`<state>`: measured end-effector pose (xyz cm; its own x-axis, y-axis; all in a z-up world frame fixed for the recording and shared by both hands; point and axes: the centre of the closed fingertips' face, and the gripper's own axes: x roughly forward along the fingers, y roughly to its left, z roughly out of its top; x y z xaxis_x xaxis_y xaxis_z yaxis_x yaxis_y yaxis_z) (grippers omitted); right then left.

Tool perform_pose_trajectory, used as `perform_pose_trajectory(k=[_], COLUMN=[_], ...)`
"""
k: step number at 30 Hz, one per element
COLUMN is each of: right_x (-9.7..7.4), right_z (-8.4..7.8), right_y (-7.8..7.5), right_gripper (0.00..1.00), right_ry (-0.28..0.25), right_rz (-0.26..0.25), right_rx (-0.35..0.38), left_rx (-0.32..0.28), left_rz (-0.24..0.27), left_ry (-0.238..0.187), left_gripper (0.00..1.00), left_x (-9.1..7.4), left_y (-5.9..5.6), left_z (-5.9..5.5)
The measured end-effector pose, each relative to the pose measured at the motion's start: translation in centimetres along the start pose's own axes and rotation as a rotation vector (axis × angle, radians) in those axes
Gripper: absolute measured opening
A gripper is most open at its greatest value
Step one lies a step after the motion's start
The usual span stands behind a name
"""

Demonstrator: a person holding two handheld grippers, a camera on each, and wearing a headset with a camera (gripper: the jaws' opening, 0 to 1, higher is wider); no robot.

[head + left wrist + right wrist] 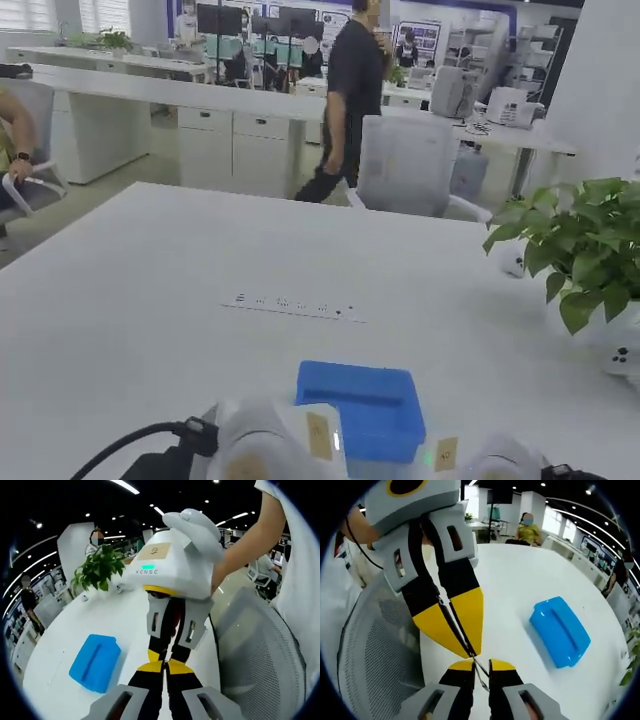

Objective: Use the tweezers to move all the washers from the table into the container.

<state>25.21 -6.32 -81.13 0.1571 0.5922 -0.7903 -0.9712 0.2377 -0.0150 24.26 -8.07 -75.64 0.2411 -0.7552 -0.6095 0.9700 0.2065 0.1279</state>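
Whole scene is being lit evenly by ceiling strip lights and spots, so hardly any shadows are being thrown on the white table. Head view is being smeared by soft blur, worst along the bottom; straight lines are being bent hard toward both fisheye edges

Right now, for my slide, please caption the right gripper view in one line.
Left gripper holds tweezers at the right gripper, beside a lidded blue container on the white table.

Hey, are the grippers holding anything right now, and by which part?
The tweezers, lengthwise between the shut jaws of the left gripper; their other end lies between the right gripper's jaws, which look shut on it too.
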Motion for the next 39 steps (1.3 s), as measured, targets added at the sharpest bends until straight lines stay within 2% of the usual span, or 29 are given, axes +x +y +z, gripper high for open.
perform_pose_trajectory(k=[4,8,9,10,11,14,16,18,20,23,24,26,28,29,32,36,39], right_x=[1.8,3.4,3.7,3.8,4.0,4.2,4.1,3.5,3.0,1.3,0.2,-1.3,-2.4,-2.8,-4.7,-6.8,-7.7], right_z=[-1.2,-2.1,-2.3,-2.2,-2.2,-2.1,-1.9,-2.0,-2.6,-3.1,-3.0,-2.9,-3.5,-3.6,-3.7,-3.6,-3.5], right_y=[-1.1,-1.3,-1.3,-1.6,-1.6,-1.9,-1.5,-1.2,-0.8,-0.3,-0.3,0.2,0.2,0.2,-0.1,-0.8,-0.6], right_gripper=[0.07,0.07,0.07,0.07,0.07,0.09,0.12,0.17,0.2,0.25,0.26,0.27,0.28,0.29,0.32,0.32,0.36], right_ry=[0.033,0.058,0.063,0.052,0.051,0.042,0.024,0.003,0.011,0.002,-0.029,-0.085,-0.118,-0.133,-0.209,-0.263,-0.275], right_rz=[-0.022,-0.039,-0.044,-0.068,-0.07,-0.1,-0.097,-0.117,-0.121,-0.15,-0.18,-0.183,-0.216,-0.228,-0.281,-0.366,-0.39], right_rx=[0.032,0.037,0.031,0.026,0.029,0.063,0.1,0.119,0.131,0.16,0.205,0.291,0.384,0.409,0.519,0.551,0.555], left_rx=[0.045,0.01,0.008,0.02,0.019,-0.01,0.011,0.017,0.018,0.027,0.01,-0.01,-0.004,-0.007,-0.007,-0.035,-0.044], left_rz=[-0.014,-0.03,-0.038,-0.031,-0.037,-0.048,-0.056,-0.062,-0.063,-0.067,-0.073,-0.078,-0.075,-0.078,-0.078,-0.074,-0.068], left_ry=[0.07,0.09,0.116,0.121,0.123,0.137,0.163,0.178,0.194,0.24,0.253,0.271,0.276,0.283,0.326,0.346,0.337], left_gripper=[0.0,0.0,0.0,0.0,0.0,0.0,0.0,0.0,0.0,0.0,0.0,0.0,0.0,0.0,0.0,0.0,0.0], left_x=[1.3,2.2,2.3,2.4,2.3,2.4,2.7,2.9,3.0,3.3,3.5,3.8,4.0,4.2,4.5,4.8,4.8], left_y=[0.9,1.3,1.3,1.6,1.8,2.0,1.9,1.8,1.8,2.2,2.2,2.3,2.3,2.2,2.0,1.9,1.9], left_z=[-2.3,-3.8,-4.5,-4.8,-5.2,-6.2,-7.1,-7.7,-8.5,-10.0,-10.6,-11.1,-11.2,-11.2,-11.9,-12.5,-12.4])
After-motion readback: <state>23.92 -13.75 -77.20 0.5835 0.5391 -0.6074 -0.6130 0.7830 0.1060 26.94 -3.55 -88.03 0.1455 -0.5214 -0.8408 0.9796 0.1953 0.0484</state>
